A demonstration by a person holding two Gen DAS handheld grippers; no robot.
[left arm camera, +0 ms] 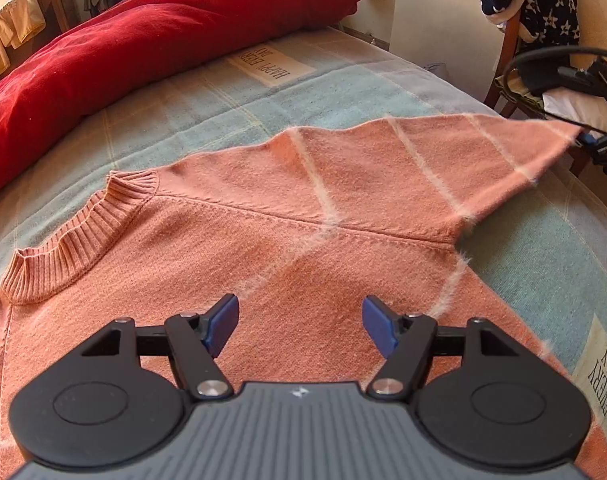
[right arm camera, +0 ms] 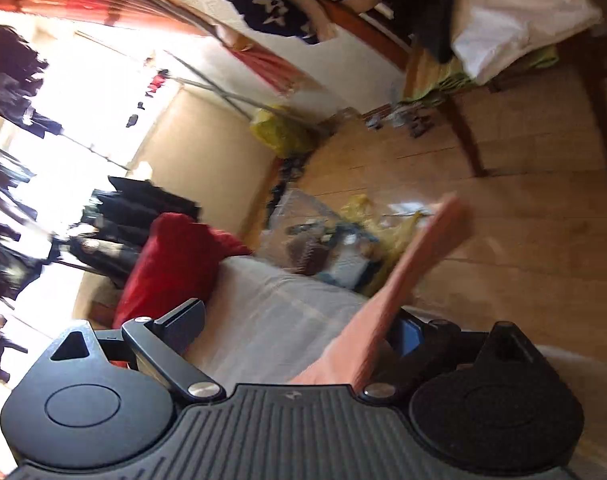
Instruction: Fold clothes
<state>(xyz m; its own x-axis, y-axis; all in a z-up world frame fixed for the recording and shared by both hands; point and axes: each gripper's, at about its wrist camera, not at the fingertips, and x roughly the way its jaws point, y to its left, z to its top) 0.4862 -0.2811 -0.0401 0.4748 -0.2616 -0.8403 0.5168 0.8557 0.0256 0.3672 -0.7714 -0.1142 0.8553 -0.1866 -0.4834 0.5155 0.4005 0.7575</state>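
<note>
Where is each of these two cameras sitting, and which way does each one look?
Left wrist: on the left gripper, looking down at the pink sweater on the bed; its open fingers show.
Right wrist: on the right gripper, tilted toward the floor; a sleeve lies against one finger.
Shared: sweater, bed, red blanket.

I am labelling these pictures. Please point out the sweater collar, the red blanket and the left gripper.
sweater collar point(left arm camera: 63, 252), left wrist view, ribbed neck band.
red blanket point(left arm camera: 151, 44), left wrist view, middle of the roll.
left gripper point(left arm camera: 299, 326), left wrist view, midway between the fingertips.
</note>
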